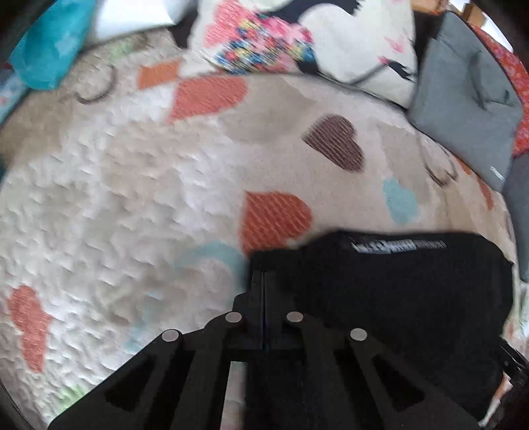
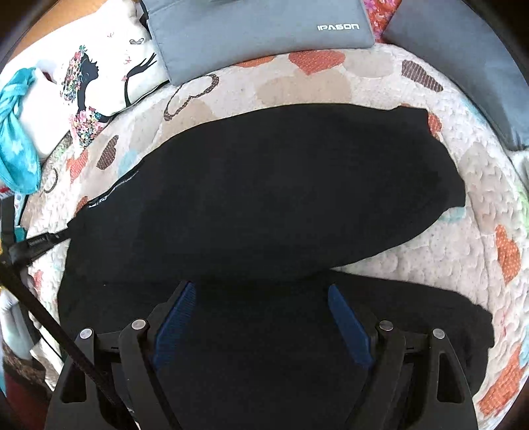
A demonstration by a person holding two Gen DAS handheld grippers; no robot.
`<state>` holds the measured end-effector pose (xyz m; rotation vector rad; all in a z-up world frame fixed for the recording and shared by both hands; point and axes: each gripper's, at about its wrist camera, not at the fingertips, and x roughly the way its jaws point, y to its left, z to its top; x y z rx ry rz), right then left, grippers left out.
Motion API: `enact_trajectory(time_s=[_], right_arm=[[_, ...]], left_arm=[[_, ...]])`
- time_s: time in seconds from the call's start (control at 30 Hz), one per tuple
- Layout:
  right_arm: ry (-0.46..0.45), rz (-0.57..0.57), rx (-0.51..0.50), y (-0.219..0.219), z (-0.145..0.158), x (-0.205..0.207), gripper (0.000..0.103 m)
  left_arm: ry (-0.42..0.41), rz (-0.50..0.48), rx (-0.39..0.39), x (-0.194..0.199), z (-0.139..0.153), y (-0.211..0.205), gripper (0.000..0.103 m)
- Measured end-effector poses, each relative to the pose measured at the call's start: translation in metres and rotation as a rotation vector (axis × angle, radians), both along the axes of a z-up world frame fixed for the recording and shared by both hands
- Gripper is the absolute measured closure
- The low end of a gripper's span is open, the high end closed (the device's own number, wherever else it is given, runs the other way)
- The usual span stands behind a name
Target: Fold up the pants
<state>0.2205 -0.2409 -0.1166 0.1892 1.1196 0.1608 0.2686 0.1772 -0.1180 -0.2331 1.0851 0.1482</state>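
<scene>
- On my left wrist view, the left gripper (image 1: 264, 281) has its two fingers pressed flat together, no gap between them. Its tips sit right at the left edge of the black pants (image 1: 396, 297); I cannot tell whether any cloth is pinched between them, since black lies on black and the view is blurred.
- In that view the pants fill the 4 o'clock part of the frame, with a pale printed strip near their upper edge.
- The quilt (image 1: 115, 215) with orange, brown and blue hearts spreads from 9 o'clock up to 1 o'clock beneath the cloth.
- At 11 o'clock lies a turquoise cloth (image 1: 49, 43), at 12 o'clock a printed cushion (image 1: 347, 39), at 2 o'clock a grey cushion (image 1: 463, 106).
- On my right wrist view, the right gripper (image 2: 261, 291) stands wide, blue pads (image 2: 175, 317) well apart, nothing clamped; black fabric lies below and between them.
- The pants (image 2: 264, 198) stretch from 9 o'clock to 3 o'clock across the middle of the quilt (image 2: 479, 185), one layer lying over another at 4 o'clock.
- A grey pouch marked IPASON (image 2: 264, 29) rests at 12 o'clock.
</scene>
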Motion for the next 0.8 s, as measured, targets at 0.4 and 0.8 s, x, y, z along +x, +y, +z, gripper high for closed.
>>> enact_trajectory(time_s=[0.4,0.8], right_arm=[[-0.031,-0.009,0.034,-0.007,0.013,-0.002,0.017],[-0.004,-0.026,0.033,-0.008,0.011,-0.004,0.017]], left_arm=[[0.009,-0.048,-0.047,0.002,-0.001,-0.01,0.073],[0.01,-0.021,0.062,0.003,0.007,-0.027,0.102]])
